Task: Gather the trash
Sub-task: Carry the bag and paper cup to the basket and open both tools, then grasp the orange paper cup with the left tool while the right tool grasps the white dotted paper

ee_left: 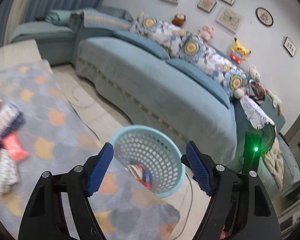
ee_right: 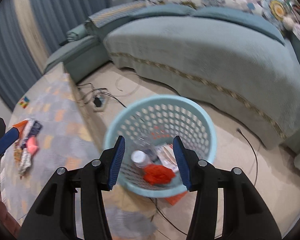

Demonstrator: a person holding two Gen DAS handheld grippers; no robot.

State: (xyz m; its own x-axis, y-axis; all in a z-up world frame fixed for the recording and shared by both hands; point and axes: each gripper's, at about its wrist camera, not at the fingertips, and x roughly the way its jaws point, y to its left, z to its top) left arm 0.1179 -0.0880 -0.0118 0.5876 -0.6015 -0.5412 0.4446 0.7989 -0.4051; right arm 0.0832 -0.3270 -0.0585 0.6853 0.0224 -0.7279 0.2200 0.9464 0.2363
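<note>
The trash still waiting to be collected is lying as a loose pile of wrappers (ee_left: 7, 140) on the patterned cloth of the desk (ee_left: 56, 132), far off to the left of the left claw (ee_left: 150, 169) and a little ahead of its tips. A pink packet (ee_left: 15, 147) is sitting at the near edge of that pile, with an orange one and a dark blue-and-white one beyond it; blur is hiding what the rest are. The pile is stretching roughly front to back along the desk rather than across it.

Straight ahead of the left claw, and below it, the pale blue basket (ee_left: 150, 160) is standing on the floor just beside the desk edge, already holding a crumpled wrapper or two. The left claw is hanging spread wide with nothing between its blue pads (ee_left: 99, 170).

From the right wrist view the right claw (ee_right: 149, 162) is hovering right over the basket (ee_right: 208, 124), also spread and gripping nothing, with a clear bottle (ee_right: 140, 158) and an orange wad (ee_right: 159, 173) showing in the bottom between its pads. The same pile (ee_right: 27, 142) is lying well off to its left, past the left claw's pad (ee_right: 7, 141), which is poking in at that edge.

So the left claw looks the nearer one; I'd expect it to be swinging leftward, away from the basket, for the pink packet.
</note>
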